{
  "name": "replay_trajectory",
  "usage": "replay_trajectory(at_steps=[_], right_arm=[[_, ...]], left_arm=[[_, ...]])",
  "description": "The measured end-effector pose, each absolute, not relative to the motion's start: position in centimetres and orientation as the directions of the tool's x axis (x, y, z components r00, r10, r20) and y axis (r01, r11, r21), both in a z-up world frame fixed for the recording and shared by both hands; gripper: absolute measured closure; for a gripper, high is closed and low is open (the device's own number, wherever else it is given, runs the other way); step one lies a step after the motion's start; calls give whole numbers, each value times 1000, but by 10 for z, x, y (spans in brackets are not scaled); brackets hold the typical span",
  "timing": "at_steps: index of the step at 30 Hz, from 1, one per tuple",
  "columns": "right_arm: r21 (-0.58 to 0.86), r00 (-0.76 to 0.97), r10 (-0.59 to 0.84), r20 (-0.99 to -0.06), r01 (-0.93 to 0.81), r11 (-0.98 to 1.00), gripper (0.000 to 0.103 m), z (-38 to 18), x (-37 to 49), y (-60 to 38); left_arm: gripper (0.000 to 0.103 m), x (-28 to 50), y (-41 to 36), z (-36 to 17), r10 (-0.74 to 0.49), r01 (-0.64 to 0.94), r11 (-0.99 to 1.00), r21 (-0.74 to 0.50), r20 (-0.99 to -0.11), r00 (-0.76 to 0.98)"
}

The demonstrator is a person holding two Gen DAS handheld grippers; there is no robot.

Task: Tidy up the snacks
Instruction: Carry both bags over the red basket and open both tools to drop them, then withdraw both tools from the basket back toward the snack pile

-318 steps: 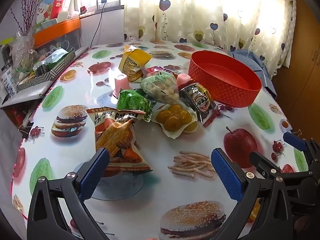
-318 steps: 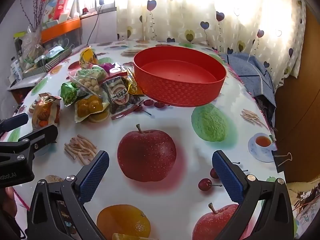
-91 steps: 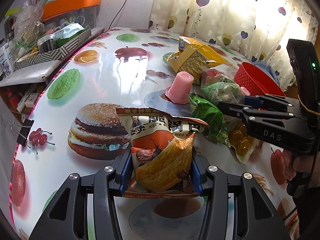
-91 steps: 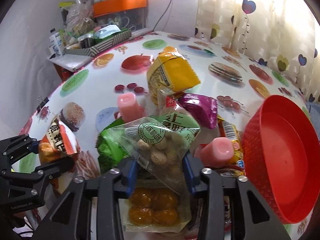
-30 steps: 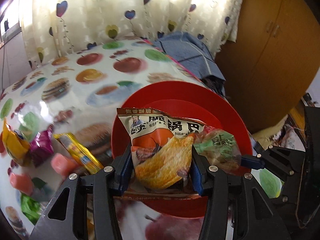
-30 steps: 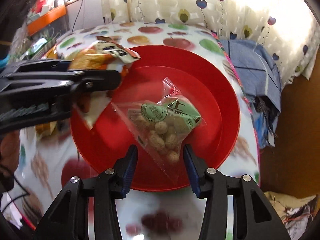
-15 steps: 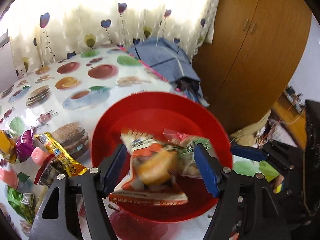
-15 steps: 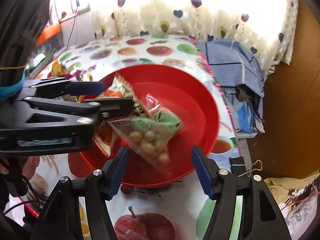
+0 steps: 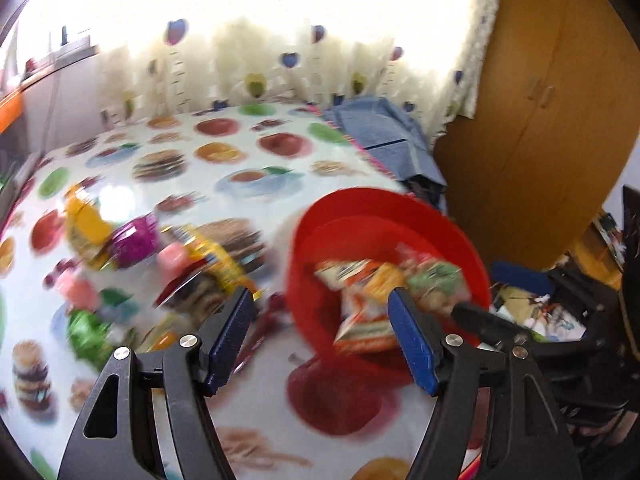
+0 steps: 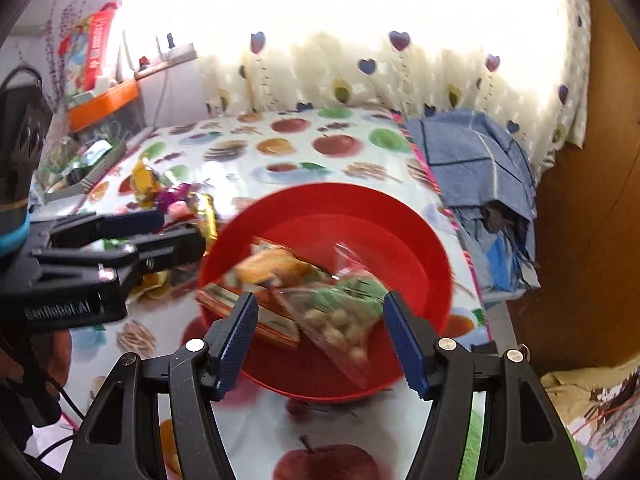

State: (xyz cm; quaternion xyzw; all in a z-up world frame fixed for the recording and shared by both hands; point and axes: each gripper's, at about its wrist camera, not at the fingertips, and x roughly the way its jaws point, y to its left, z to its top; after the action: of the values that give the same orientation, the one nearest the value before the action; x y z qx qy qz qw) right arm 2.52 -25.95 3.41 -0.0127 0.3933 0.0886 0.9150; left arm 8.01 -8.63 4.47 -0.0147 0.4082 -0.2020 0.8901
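In the round red plastic basket (image 10: 424, 240), crinkly chip bag (image 10: 272, 268), clear peanut pouch (image 10: 340, 316), both grippers' fingers wide.

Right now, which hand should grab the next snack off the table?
Probably the left. The left gripper is open and sits nearer the snack pile; the right gripper, also open, hangs over the red basket.

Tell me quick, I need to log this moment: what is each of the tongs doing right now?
Left tongs: open, holding nothing; chip bag lies in the red bowl.
Right tongs: open, holding nothing; nut bag lies in the bowl.
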Motion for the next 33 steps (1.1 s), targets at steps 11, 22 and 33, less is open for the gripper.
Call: replay_trajectory(at_steps=[11, 22, 33], right_arm=[[54, 677, 238, -696, -282, 958, 39, 42, 18, -213], [47, 654, 294, -697, -368, 929, 39, 39, 9, -175], [52, 608, 331, -721, -430, 901, 40, 26, 12, -150]], left_arm=[[33, 45, -24, 36, -291, 191, 957, -219, -714, 637], [33, 33, 5, 27, -277, 143, 960, -242, -727, 628], [33, 25, 25, 13, -256, 128, 965, -228, -731, 632]])
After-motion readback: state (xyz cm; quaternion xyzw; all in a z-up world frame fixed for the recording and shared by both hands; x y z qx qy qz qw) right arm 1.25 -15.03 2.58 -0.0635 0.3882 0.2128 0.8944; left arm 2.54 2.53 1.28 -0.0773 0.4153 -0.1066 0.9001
